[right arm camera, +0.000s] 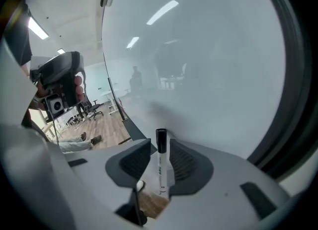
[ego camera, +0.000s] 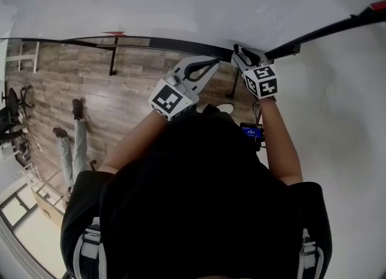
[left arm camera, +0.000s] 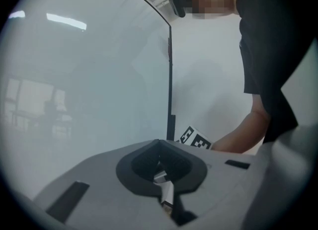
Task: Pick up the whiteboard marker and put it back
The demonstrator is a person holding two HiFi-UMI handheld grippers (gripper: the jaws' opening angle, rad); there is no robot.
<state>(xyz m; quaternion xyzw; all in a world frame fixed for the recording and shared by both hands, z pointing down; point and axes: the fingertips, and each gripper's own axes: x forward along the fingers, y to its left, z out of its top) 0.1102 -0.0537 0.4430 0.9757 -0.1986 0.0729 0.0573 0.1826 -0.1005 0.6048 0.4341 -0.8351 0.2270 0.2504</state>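
Whiteboard marker [right arm camera: 161, 167]: it lies lengthwise in the gap between the right gripper's fingers, with its black cap pointing away towards the whiteboard [right arm camera: 198, 65]. What carries it from below cannot be made out.
Right gripper [right arm camera: 160, 144]: its fingers [right arm camera: 185, 162] stand spread, one on either side of the marker. Daylight shows on the marker's left flank, and the pads do not clamp it, so it is bracketed and not held.
Reason for the bracket: the fingers line up along the marker's length, probably so that one squeeze takes it or one withdrawal leaves it where it sits. Which of the two applies here cannot be judged.
Left gripper [left arm camera: 159, 143]: its fingers [left arm camera: 144, 162] are closed tip to tip on nothing. It seems parked as the idle tool, clear of the marker.
Right arm pose: in the head view the forearm reaches forward to the board's dark lower frame [ego camera: 181, 46], with the gripper tipped downward.
Left arm pose: the elbow is bent and the gripper is held close beside the right one. It points roughly level at the board, near the board's vertical edge [left arm camera: 170, 75].
Below: wooden floor [ego camera: 90, 91] lies under the board.
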